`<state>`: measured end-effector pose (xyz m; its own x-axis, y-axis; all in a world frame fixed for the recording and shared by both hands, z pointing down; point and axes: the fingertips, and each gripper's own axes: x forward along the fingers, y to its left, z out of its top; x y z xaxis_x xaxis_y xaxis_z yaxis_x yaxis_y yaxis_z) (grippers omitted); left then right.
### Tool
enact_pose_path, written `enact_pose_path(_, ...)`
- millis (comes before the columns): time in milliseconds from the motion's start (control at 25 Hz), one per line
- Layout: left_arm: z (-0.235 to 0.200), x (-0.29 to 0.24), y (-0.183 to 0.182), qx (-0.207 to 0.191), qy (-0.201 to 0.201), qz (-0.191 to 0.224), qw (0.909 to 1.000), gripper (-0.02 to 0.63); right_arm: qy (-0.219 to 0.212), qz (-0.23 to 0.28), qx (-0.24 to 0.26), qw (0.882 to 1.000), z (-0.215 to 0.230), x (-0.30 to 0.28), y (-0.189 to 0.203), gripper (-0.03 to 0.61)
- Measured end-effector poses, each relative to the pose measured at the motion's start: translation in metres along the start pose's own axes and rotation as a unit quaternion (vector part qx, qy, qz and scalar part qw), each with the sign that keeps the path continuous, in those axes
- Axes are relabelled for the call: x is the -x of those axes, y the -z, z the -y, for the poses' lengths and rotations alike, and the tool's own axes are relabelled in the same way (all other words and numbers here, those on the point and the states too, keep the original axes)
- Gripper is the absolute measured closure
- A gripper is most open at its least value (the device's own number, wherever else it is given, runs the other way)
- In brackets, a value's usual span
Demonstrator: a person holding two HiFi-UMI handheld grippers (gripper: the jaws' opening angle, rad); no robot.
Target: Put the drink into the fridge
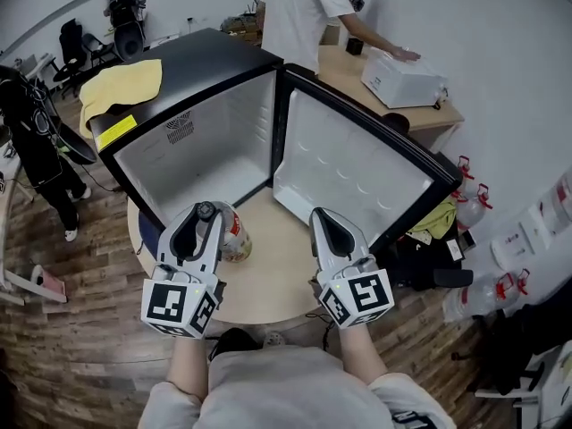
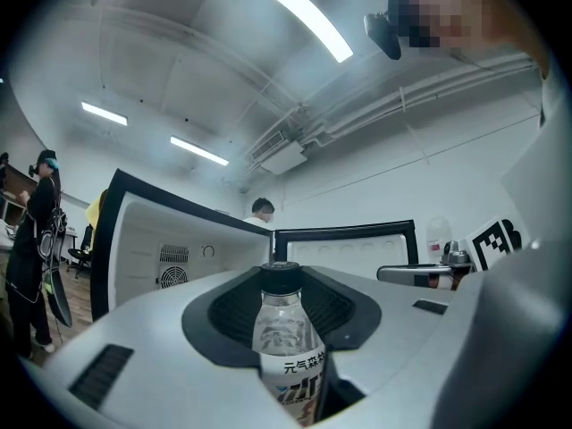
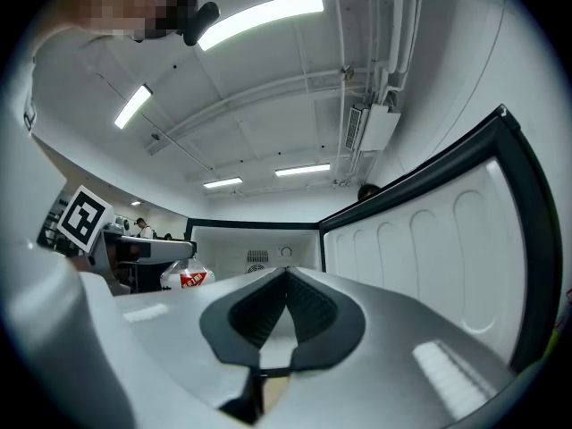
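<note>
The left gripper (image 1: 204,214) is pinching the drink bottle (image 2: 288,329) just under its black cap, and its jaws are pressing on the clear neck from both sides. The bottle is standing upright over the round wooden counter (image 1: 277,280), just in front of the black fridge (image 1: 210,65) and not yet inside it. The fridge door (image 1: 357,168) is hanging wide open to the right, showing its white inner lining. The right gripper (image 1: 324,218) is hovering over the counter near the door, with its jaws pressed together at the tips and nothing between them. A yellow cloth (image 1: 121,88) is lying on the fridge top. At the far side, a person (image 1: 299,12) is reaching toward a white box (image 1: 402,77).
</note>
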<state>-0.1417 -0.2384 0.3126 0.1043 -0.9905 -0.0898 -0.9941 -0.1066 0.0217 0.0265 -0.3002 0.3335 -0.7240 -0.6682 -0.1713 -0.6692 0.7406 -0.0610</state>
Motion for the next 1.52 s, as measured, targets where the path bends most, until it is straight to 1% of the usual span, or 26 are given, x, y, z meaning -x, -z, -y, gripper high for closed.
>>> enact_pose_path(320,-0.013,-0.023,0.008,0.0,0.002,-0.007,1.0,0.474,-0.004,-0.009,-0.008,1.0,0.007,-0.023,0.013,0.568)
enact_pose_path(560,-0.036,-0.053,0.016,-0.003,0.007,-0.013,0.9999,0.474,0.01,-0.015,-0.005,1.0,0.013,-0.045,0.019,0.568)
enact_pose_path(720,-0.051,-0.08,0.023,-0.01,0.017,-0.021,0.9996,0.474,0.027,-0.017,-0.005,0.999,0.02,-0.06,0.022,0.568)
enact_pose_path(1040,-0.074,-0.138,0.053,-0.017,0.039,-0.047,0.998,0.476,0.071,-0.035,-0.006,0.997,0.04,-0.073,0.036,0.568)
enact_pose_path(1400,-0.102,-0.186,0.094,0.014,0.044,-0.075,0.9961,0.476,0.119,-0.07,-0.008,0.99,0.063,-0.072,0.058,0.568)
enact_pose_path(1520,-0.11,-0.198,0.103,0.01,0.039,-0.083,0.9957,0.476,0.128,-0.082,-0.013,0.988,0.069,-0.072,0.069,0.568)
